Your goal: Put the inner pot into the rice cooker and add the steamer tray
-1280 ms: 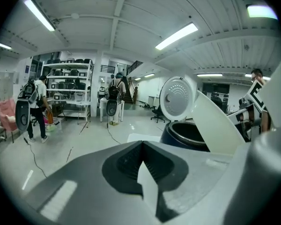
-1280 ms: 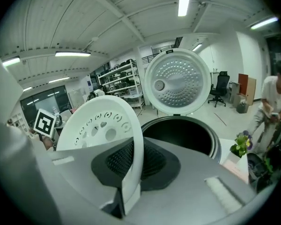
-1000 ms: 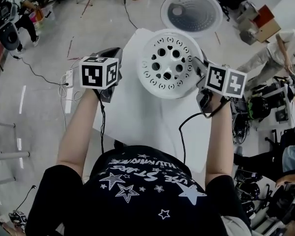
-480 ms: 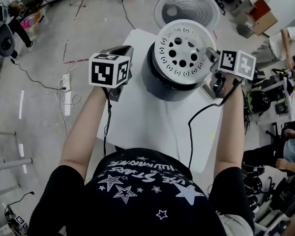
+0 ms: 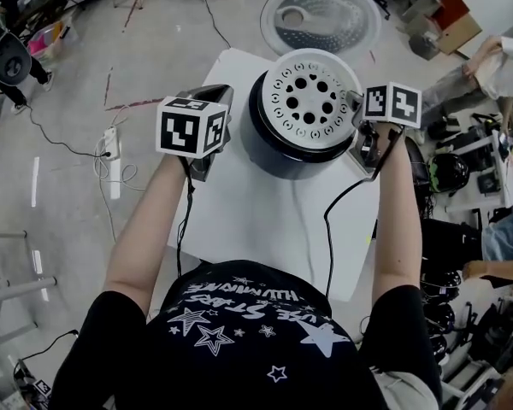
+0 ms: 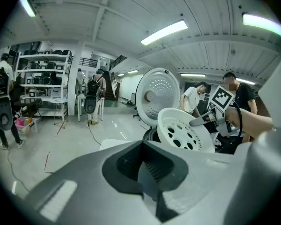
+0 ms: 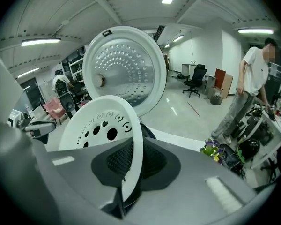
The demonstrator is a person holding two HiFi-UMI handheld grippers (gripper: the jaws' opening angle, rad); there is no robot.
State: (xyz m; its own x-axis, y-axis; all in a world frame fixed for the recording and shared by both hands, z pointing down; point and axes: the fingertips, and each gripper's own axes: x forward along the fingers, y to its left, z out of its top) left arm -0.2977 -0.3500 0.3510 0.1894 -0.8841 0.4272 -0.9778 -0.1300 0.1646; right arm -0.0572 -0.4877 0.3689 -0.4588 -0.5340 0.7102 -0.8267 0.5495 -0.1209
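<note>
The white steamer tray, pierced with round holes, hangs tilted over the mouth of the dark rice cooker. My right gripper is shut on its right rim. In the right gripper view the tray has its rim clamped between the pads of that gripper. The cooker's lid stands open behind. The tray hides the inside of the cooker, so no inner pot shows. My left gripper hovers left of the cooker, shut with nothing in it, and sees the tray.
The cooker stands at the far end of a white table. A black cable trails from the right gripper across the table. A power strip lies on the floor at left. People and cluttered gear stand to the right.
The right gripper has carried the tray away from me and down, so it now sits closer over the cooker's mouth. The left gripper has hardly moved.
</note>
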